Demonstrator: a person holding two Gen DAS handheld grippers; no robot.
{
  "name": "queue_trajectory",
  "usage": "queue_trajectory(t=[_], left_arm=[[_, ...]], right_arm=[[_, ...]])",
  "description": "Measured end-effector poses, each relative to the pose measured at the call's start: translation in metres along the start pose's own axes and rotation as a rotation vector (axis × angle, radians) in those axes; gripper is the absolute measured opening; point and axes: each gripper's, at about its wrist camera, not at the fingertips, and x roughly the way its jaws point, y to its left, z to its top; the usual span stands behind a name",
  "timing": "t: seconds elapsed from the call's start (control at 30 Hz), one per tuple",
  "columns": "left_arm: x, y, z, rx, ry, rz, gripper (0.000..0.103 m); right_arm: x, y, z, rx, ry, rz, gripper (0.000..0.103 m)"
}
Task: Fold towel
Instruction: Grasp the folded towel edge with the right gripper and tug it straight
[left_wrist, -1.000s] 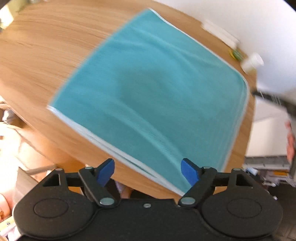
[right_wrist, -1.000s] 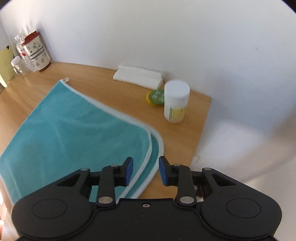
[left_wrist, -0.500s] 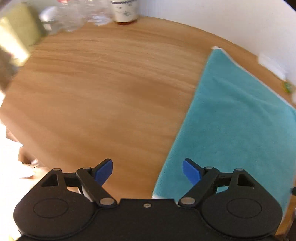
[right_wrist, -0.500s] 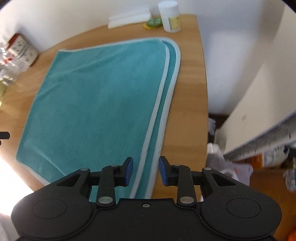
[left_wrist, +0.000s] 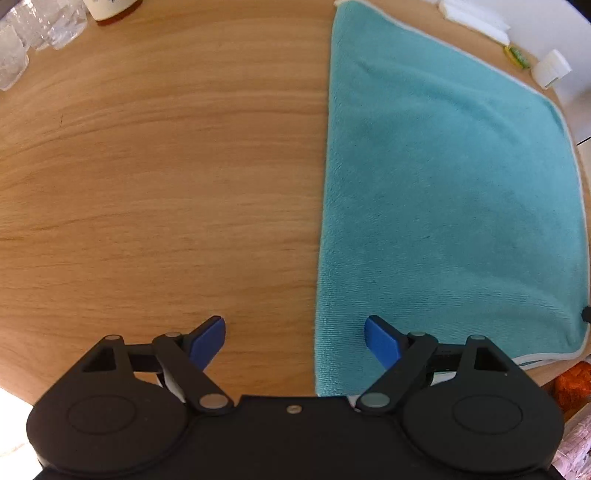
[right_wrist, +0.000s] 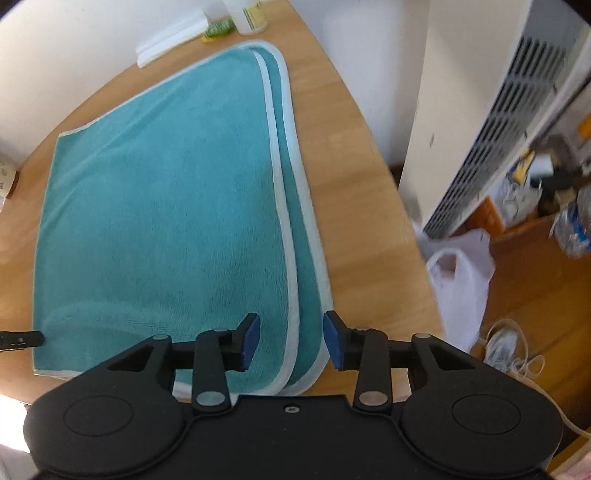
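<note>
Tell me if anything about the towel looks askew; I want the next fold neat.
Slightly. In the right wrist view the towel, folded once, has its two white-trimmed edges offset along the right side, so a strip of the lower layer shows. Otherwise it lies flat on the table, with both tools open.

The towel (left_wrist: 443, 192) is plain teal with a pale, whitish-blue edging, and the table (left_wrist: 155, 177) under it is light brown wood with fine streaked grain. Both grippers are black with bright blue pads (left_wrist: 207, 341) and small silver pivots, the left gripper (left_wrist: 294, 341) and the right gripper (right_wrist: 291, 341) alike. At the far edge sit a white folded stack (right_wrist: 171, 38), a green and yellow item (right_wrist: 218, 29), and a white jar (right_wrist: 247, 14) with a yellow-marked label; a white plastic bag (right_wrist: 460, 280) lies on the brown floor.
</note>
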Motion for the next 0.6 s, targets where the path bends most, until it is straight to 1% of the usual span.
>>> queue_trajectory(t=[0.1, 0.17, 0.23, 0.27, 0.37, 0.4, 0.43, 0.47, 0.5, 0.53, 0.57, 0.6], left_arm=[[0.002, -0.002, 0.005, -0.005, 0.019, -0.006, 0.084], [0.003, -0.005, 0.006, 0.007, 0.045, -0.012, 0.083], [0.004, -0.008, 0.006, 0.020, 0.071, -0.016, 0.081], [0.005, -0.010, 0.004, 0.033, 0.076, -0.006, 0.081], [0.006, -0.014, 0.005, 0.040, 0.076, 0.008, 0.080], [0.005, -0.016, 0.007, 0.040, 0.076, 0.013, 0.074], [0.004, -0.018, 0.009, 0.040, 0.076, 0.019, 0.065], [0.003, -0.021, 0.009, 0.050, 0.074, 0.022, 0.060], [0.003, -0.024, 0.010, 0.062, 0.072, 0.024, 0.048], [0.003, -0.028, 0.011, 0.074, 0.070, 0.026, 0.039], [0.002, -0.032, 0.011, 0.088, 0.066, 0.022, 0.036], [0.002, -0.034, 0.011, 0.096, 0.064, 0.019, 0.027]], right_arm=[[-0.002, -0.005, 0.000, 0.036, 0.024, -0.024, 0.043], [-0.002, -0.010, -0.003, 0.067, 0.045, 0.010, 0.043], [-0.001, -0.012, -0.006, 0.070, 0.061, 0.022, 0.045], [0.001, -0.012, -0.007, 0.079, 0.064, 0.048, 0.045], [0.004, -0.008, -0.003, 0.068, 0.067, 0.086, 0.045], [0.005, -0.007, -0.001, 0.064, 0.068, 0.098, 0.045], [0.006, -0.003, 0.001, 0.042, 0.069, 0.101, 0.045], [0.007, 0.000, 0.003, 0.025, 0.072, 0.102, 0.045], [0.008, 0.001, 0.003, 0.020, 0.072, 0.104, 0.044], [0.008, 0.002, 0.003, 0.012, 0.063, 0.111, 0.042], [0.009, 0.001, 0.004, 0.008, 0.061, 0.122, 0.039], [0.010, 0.001, 0.004, 0.010, 0.065, 0.125, 0.025]])
